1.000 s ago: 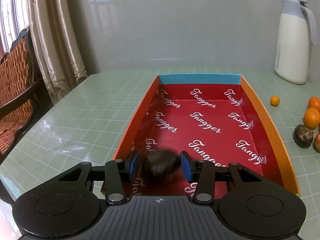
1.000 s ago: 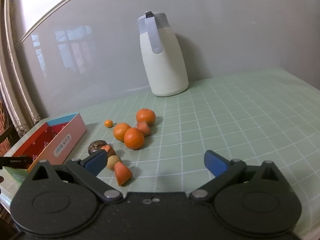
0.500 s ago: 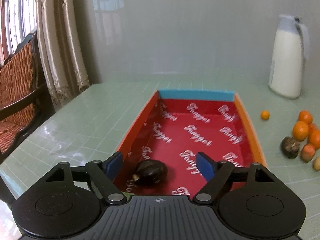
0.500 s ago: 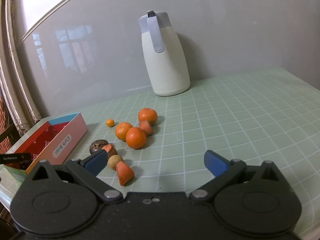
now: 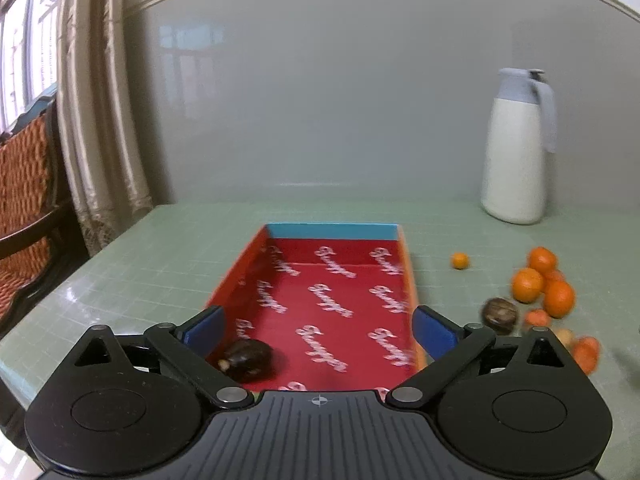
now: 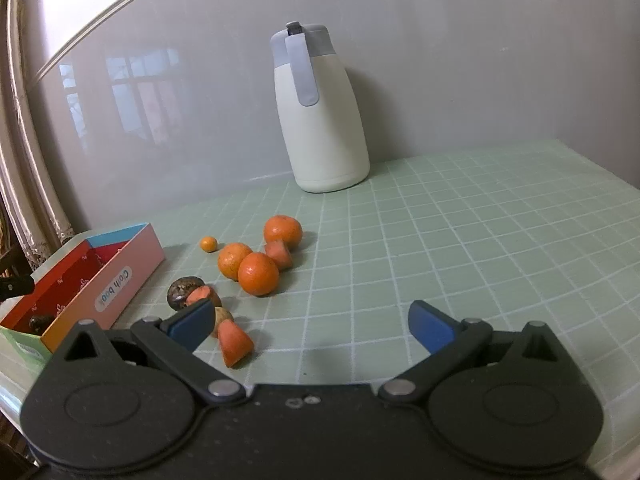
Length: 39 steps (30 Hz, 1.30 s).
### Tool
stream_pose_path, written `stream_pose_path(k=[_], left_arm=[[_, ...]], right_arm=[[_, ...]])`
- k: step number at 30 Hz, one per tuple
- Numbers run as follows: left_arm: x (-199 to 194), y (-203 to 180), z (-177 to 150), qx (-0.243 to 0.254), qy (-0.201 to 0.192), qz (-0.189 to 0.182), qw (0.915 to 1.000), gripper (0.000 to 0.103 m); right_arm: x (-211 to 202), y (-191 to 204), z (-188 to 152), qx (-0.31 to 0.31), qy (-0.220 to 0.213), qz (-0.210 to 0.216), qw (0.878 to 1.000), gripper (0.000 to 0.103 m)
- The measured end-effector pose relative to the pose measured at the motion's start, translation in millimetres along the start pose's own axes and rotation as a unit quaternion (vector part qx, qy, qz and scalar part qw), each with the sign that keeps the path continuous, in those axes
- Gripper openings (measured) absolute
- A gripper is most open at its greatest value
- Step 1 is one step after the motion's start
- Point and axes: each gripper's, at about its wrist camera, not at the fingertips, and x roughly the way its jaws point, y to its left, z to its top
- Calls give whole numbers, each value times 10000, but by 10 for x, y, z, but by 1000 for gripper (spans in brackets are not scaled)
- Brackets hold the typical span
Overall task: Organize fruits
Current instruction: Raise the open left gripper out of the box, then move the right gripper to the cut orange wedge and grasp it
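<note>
I'm looking at a glossy grey wall [image 5: 340, 100] at twelve o'clock, reflecting a window. At nine to ten o'clock hang beige curtains [image 5: 100, 120] beside a bright window [image 5: 24, 40] and a wicker chair [image 5: 24, 192]. A green gridded tabletop [image 6: 480, 220] spreads below.

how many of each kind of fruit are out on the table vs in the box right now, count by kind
Round oranges on the table: 3
Tiny orange fruit on the table: 1
Cut orange-red pieces on the table: 3
Dark brown fruit on the table: 1
Small tan fruit, partly hidden, on the table: 1
Dark brown fruit in the box: 1
Total: 10
</note>
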Motion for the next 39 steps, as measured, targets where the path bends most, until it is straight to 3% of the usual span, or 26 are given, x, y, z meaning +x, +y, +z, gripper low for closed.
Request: stream_pose_path(k=[18, 25, 35, 39], left_arm=[[-267, -227, -539, 292, 106, -142, 9994, 103], [-272, -167, -587, 225, 176, -166, 9995, 103], [-246, 28, -610, 40, 238, -46, 9997, 103], [-233, 92, -615, -12, 262, 6, 9997, 103]], right_arm=[[-21, 230, -41, -668, -59, 36, 9977, 103], [100, 477, -82, -973, 86, 233, 9949, 103], [359, 645, -72, -886, 381, 42, 9953, 103], [441, 680, -77, -945, 489, -37, 9943, 96]])
